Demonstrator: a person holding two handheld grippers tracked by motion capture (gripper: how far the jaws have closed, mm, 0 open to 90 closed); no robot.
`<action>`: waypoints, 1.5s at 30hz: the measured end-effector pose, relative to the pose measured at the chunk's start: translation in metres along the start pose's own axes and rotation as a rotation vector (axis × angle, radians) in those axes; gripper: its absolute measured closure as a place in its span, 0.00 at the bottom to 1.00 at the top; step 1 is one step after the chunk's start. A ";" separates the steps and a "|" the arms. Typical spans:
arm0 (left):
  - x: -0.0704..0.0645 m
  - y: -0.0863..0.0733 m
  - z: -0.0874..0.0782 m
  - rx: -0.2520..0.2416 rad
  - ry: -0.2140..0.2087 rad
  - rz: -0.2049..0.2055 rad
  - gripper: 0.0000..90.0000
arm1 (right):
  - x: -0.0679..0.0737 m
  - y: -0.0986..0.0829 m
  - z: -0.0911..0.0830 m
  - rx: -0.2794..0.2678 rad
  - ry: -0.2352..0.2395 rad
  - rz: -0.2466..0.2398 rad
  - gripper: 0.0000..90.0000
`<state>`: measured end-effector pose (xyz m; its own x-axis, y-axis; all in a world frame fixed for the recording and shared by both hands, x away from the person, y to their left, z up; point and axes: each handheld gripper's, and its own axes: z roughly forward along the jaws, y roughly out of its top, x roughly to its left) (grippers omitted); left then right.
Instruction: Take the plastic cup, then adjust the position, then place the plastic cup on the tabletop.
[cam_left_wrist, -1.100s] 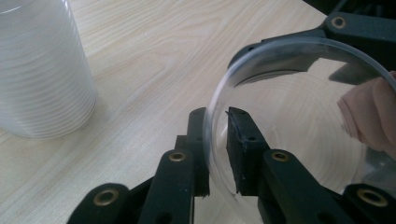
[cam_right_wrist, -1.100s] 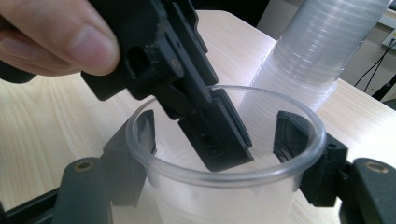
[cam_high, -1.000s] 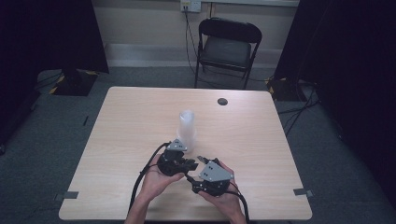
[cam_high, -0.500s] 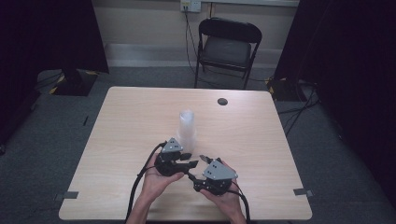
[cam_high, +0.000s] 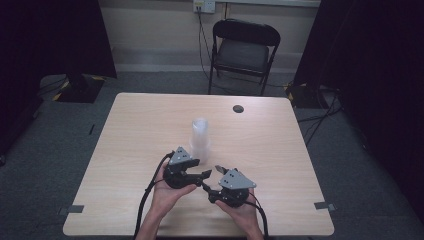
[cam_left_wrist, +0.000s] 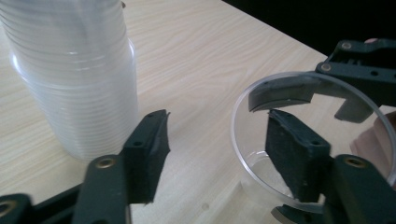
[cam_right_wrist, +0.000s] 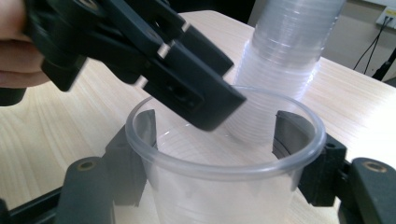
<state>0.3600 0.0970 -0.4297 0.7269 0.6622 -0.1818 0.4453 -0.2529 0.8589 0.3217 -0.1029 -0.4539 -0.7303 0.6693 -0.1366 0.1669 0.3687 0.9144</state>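
Your right gripper (cam_right_wrist: 219, 154) has its two jaws closed against the outside of a single clear plastic cup (cam_right_wrist: 224, 186) — one jaw on each side of the wall, just under the rim, with the cup's mouth facing the camera. Your left gripper (cam_left_wrist: 215, 158) stands wide, holding nothing: one of its jaws reaches inside the cup's mouth, the other sits outside it, toward the stack of clear cups (cam_left_wrist: 74, 74). That stack stands upright on the wooden table (cam_high: 280, 145), and in the high view both grippers sit just on your side of the stack (cam_high: 200, 137), the left one (cam_high: 204, 174) closest to it, the right one (cam_high: 216, 183) beside it and slightly nearer you. The held cup lies between the two grippers, near the stack but apart from it.
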 end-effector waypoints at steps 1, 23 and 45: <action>0.000 0.000 -0.001 -0.005 0.004 -0.001 0.40 | -0.001 0.000 0.000 0.004 0.001 0.008 0.34; 0.001 -0.004 -0.020 -0.084 0.071 0.000 0.23 | -0.013 -0.001 0.003 0.010 -0.005 0.075 0.34; 0.011 -0.033 -0.033 -0.121 0.132 -0.001 0.20 | -0.053 0.004 0.007 -0.012 -0.055 0.163 0.34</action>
<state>0.3364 0.1363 -0.4438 0.6479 0.7514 -0.1253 0.3742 -0.1706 0.9115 0.3662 -0.1324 -0.4456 -0.6569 0.7539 -0.0064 0.2722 0.2451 0.9305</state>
